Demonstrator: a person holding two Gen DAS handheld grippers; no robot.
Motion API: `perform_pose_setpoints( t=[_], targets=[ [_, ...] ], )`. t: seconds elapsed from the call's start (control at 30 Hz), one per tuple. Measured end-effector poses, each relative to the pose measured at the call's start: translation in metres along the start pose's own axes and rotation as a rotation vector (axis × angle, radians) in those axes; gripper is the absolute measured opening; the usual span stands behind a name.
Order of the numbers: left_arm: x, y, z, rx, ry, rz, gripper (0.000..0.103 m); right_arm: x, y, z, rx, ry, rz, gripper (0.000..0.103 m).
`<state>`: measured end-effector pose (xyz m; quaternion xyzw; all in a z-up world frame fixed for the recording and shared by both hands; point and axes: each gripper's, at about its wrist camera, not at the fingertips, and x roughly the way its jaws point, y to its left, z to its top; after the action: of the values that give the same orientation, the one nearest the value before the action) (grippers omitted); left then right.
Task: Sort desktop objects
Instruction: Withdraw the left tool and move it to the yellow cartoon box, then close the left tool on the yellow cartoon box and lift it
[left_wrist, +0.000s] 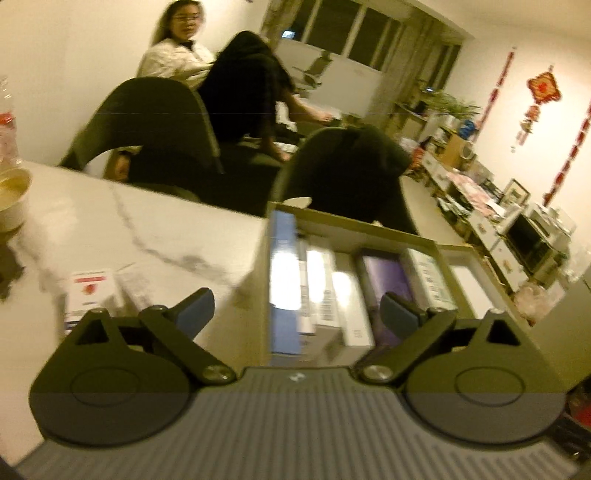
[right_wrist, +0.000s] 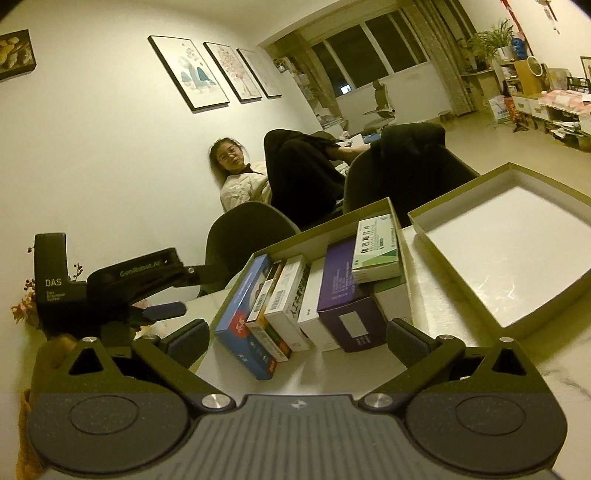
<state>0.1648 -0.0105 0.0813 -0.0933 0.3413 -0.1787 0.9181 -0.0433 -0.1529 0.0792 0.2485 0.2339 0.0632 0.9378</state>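
Boxes (right_wrist: 295, 302) mostly stand packed in your tray (right_wrist: 402, 291); one small box (left_wrist: 94, 295) waits on the surface (left_wrist: 147, 229) beside it. Both your left gripper (left_wrist: 297, 308) and right gripper (right_wrist: 295, 338) have fingers spread, empty.

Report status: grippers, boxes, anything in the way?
Both hand-held grippers open, empty: left, right. Boxes packed in tray. One box left on table. Nothing blocking.

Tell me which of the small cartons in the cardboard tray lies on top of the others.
The green-and-white medicine carton: it rests flat atop the purple carton at the tray's right end, while the rest stand on edge in a row.
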Motion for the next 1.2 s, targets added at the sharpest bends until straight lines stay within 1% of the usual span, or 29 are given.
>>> perform_pose_setpoints(
  t=[0.17, 0.33, 0.47, 0.53, 0.63, 0.73, 0.83, 0.97, 1.1, 1.2],
  targets=[
    [-0.005, 0.029, -0.005, -0.021, 0.01, 0.05, 0.098, 0.005, 0.002, -0.002, -0.002, 0.011, 0.005, 0.103],
    [-0.018, 0.048, -0.02, -0.007, 0.017, 0.095, 0.099, 0.008, 0.003, -0.003, 0.0, 0.019, 0.006, 0.103],
    [-0.035, 0.061, -0.039, 0.063, 0.017, 0.131, 0.1, 0.01, 0.005, -0.005, -0.003, 0.023, 0.016, 0.103],
    [-0.043, 0.067, -0.047, 0.104, 0.031, 0.147, 0.1, 0.009, 0.006, -0.005, -0.008, 0.023, 0.021, 0.103],
    [-0.053, 0.076, -0.058, 0.169, 0.049, 0.147, 0.102, 0.007, 0.007, -0.006, -0.013, 0.021, 0.025, 0.103],
    [-0.058, 0.079, -0.071, 0.254, 0.073, 0.125, 0.102, 0.007, 0.008, -0.007, -0.011, 0.02, 0.029, 0.103],
    [-0.059, 0.078, -0.087, 0.371, 0.111, 0.089, 0.102, 0.006, 0.01, -0.009, -0.011, 0.02, 0.035, 0.103],
    [-0.062, 0.075, -0.111, 0.517, 0.155, -0.004, 0.102, 0.004, 0.012, -0.013, -0.012, 0.021, 0.04, 0.103],
    [-0.061, 0.071, -0.13, 0.609, 0.203, -0.109, 0.102, 0.001, 0.012, -0.016, -0.005, 0.016, 0.04, 0.103],
    [-0.055, 0.068, -0.138, 0.65, 0.238, -0.153, 0.1, 0.001, 0.012, -0.018, -0.001, 0.017, 0.039, 0.103]
  ],
)
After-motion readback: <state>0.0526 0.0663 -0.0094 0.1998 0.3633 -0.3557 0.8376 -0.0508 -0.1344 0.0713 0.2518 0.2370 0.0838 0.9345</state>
